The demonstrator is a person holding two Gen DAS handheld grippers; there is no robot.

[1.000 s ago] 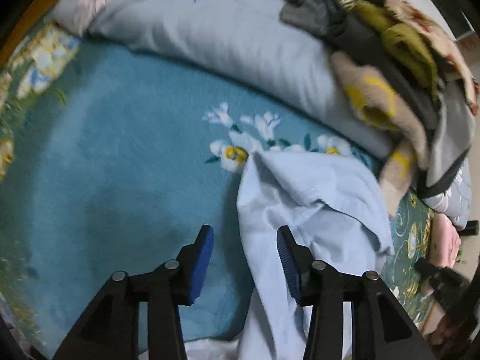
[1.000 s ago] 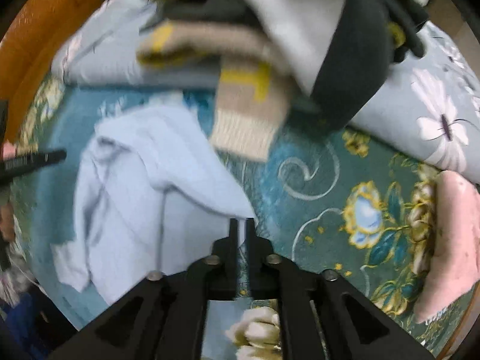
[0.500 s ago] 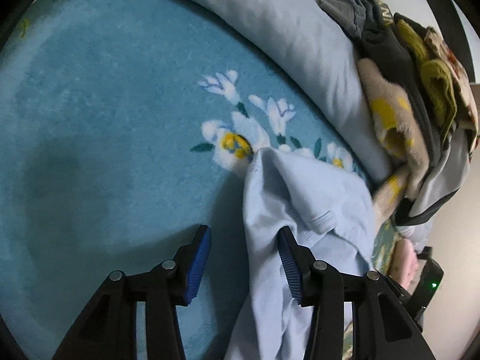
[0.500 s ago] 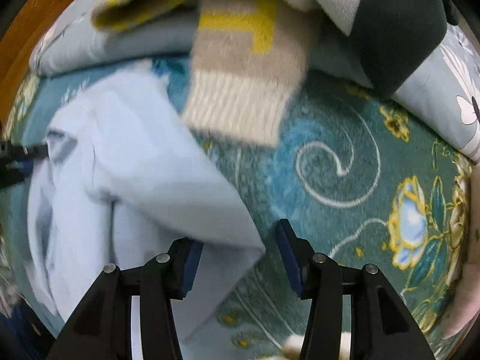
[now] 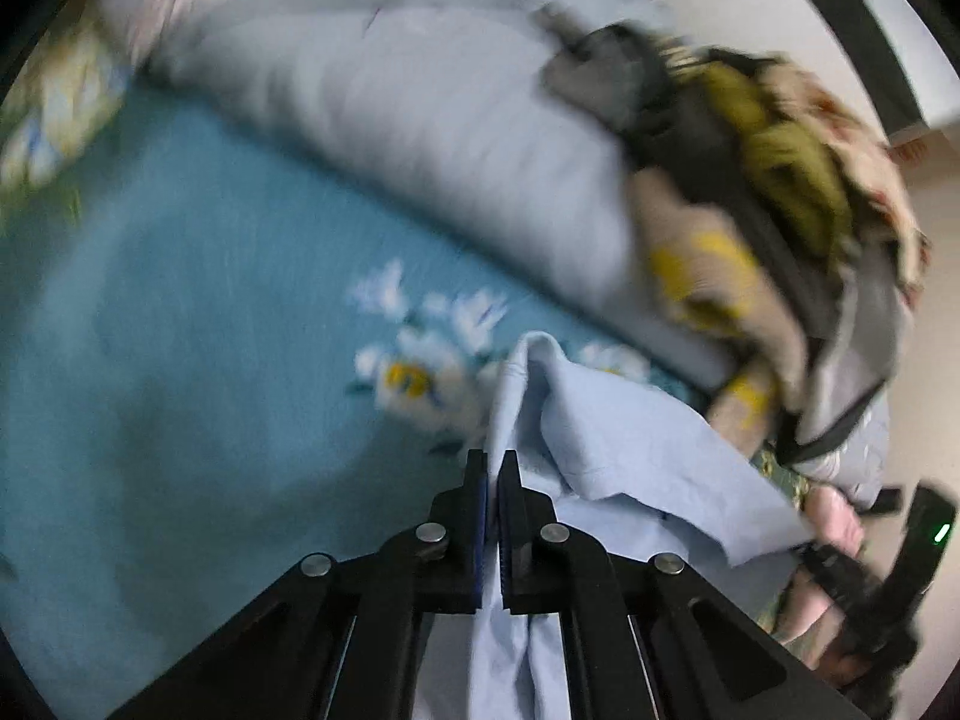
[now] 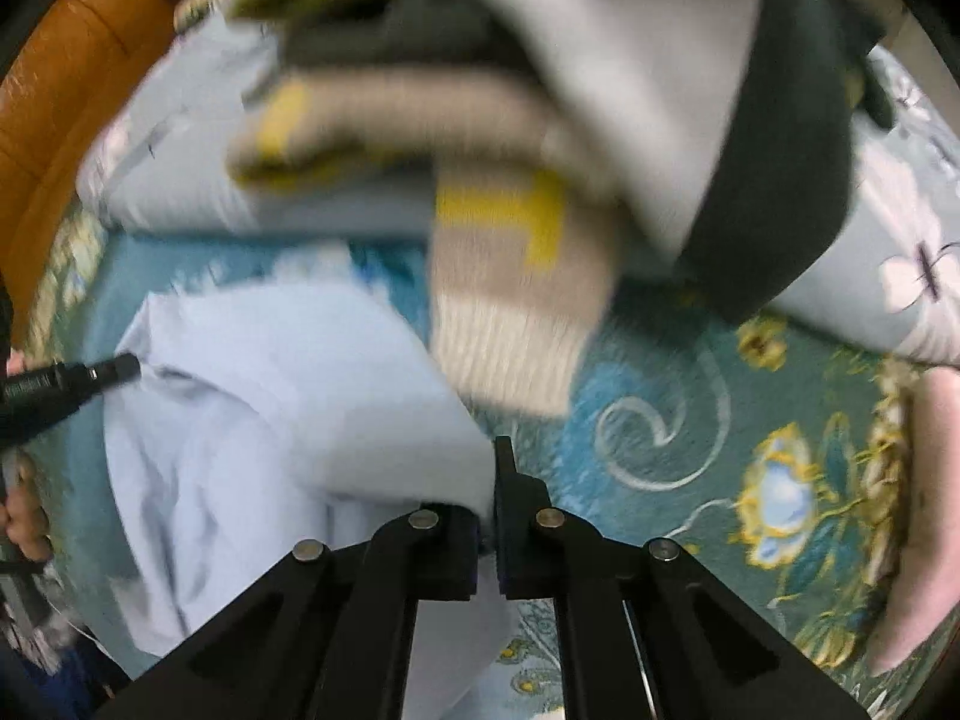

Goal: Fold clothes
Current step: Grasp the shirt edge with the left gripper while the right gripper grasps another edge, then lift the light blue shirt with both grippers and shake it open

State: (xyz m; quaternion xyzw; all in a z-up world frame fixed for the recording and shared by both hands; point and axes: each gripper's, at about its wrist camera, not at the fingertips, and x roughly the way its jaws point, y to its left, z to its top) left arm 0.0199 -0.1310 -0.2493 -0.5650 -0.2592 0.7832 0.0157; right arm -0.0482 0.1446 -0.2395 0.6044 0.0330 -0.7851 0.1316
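A pale blue garment lies crumpled on the teal flowered blanket. My left gripper is shut on its left edge, with cloth running between the blue pads and down under the fingers. In the right wrist view the same pale blue garment spreads to the left, and my right gripper is shut on its right corner. The cloth covers the right gripper's left finger. The left gripper's tip shows at the garment's far left edge.
A heap of clothes in beige, yellow, olive, grey and black rests on a grey-blue quilt behind the garment. A beige knitted piece with a yellow patch hangs over the blanket. An orange headboard stands at far left.
Both grippers were open half a second ago and have closed on the pale blue garment, the left on its left edge, the right on its right corner. Both views have pulled back slightly.
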